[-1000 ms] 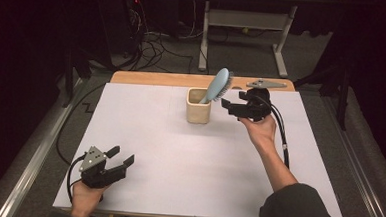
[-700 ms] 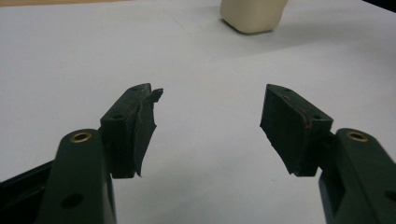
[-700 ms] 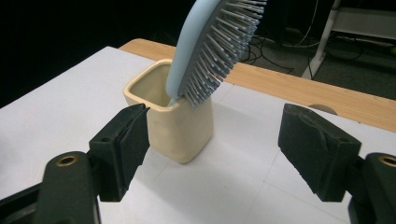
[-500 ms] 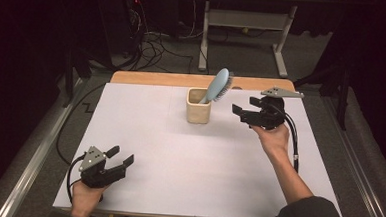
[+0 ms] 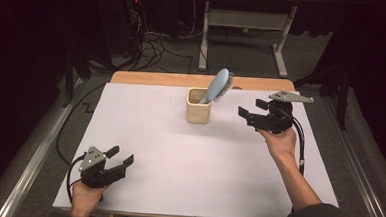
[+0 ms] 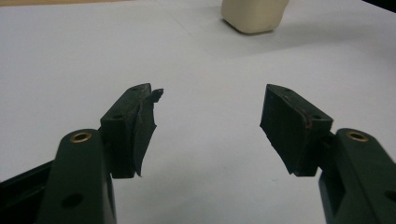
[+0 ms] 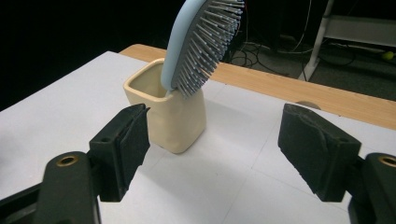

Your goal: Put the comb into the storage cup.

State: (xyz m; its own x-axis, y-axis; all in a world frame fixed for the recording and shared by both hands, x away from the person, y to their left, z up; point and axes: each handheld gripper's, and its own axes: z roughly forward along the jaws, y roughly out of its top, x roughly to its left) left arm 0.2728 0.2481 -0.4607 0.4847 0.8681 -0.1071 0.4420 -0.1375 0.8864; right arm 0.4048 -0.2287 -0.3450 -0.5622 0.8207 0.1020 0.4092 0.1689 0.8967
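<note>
High view: a cream cup (image 5: 199, 112) stands upright toward the far middle of the white table (image 5: 177, 178), with a blue hairbrush (image 5: 217, 86) standing in it handle-down, its head leaning out over the cup's right rim, bristles facing right. The right gripper (image 5: 245, 116) hangs just to the right of the cup, held in a raised hand, its jaws spread apart and empty, pointing left toward cup and brush without touching either.

Right gripper view: the cup (image 7: 169, 112) sits ahead of the left jaw, close but apart, while the brush (image 7: 201, 39) arches above it, grey bristles turned toward the camera. Nothing lies between the two black pads.

At the near left corner of the table, the left gripper (image 5: 119, 156) rests low in the other hand, well apart from the cup. Left gripper view: its jaws likewise stand wide and empty over bare white table, with the base of the cup (image 6: 254, 16) far ahead at the top edge.
</note>
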